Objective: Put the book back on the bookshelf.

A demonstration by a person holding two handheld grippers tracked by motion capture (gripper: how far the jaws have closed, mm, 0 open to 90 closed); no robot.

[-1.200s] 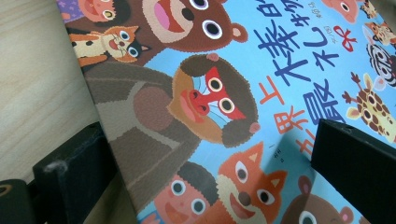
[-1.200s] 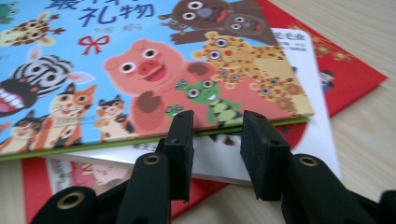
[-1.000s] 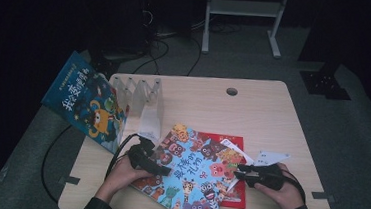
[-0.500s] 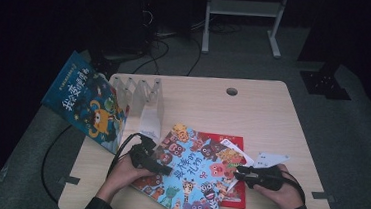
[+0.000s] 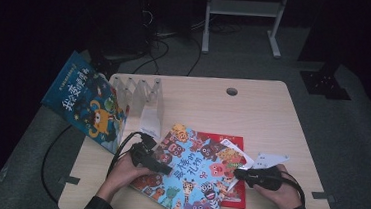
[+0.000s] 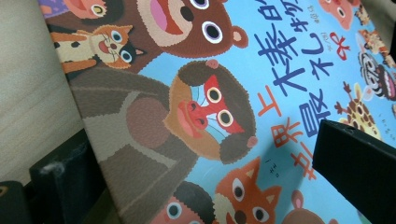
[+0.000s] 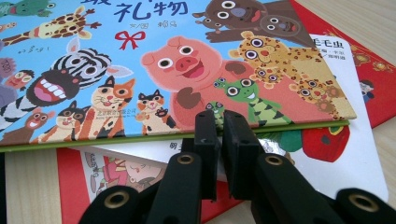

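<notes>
The left gripper (image 5: 161, 167) has its two black jaws spread, one under and one over the near left edge of the blue animal book (image 5: 190, 177), so the cover sits between them; I cannot tell whether they press on it. The left gripper view (image 6: 210, 154) shows that straddle up close, with a red-faced monkey and a bear on the cover, which the high view is too far off to show. The right gripper (image 5: 238, 173) has its jaws pressed together, empty, their tips right at the book's right edge. The right gripper view (image 7: 219, 126) shows the green edge of that book (image 7: 187, 60) resting on a white picture book (image 7: 345, 154), which lies in turn on a red book (image 7: 373, 70); from the high view the white book (image 5: 237, 156) is just a corner poking out over the red one (image 5: 228, 140).

The stack lies at the near middle of a pale wooden table (image 5: 253, 115). The blue book's long axis runs on a slant, from far left to the near edge. At the far left stands a clear divider rack (image 5: 141, 93), with another dark blue book (image 5: 86, 101) leaning out over the table's left edge. Around it all is a dark room with grey floor, cables and a white metal stand (image 5: 243, 11) behind.
</notes>
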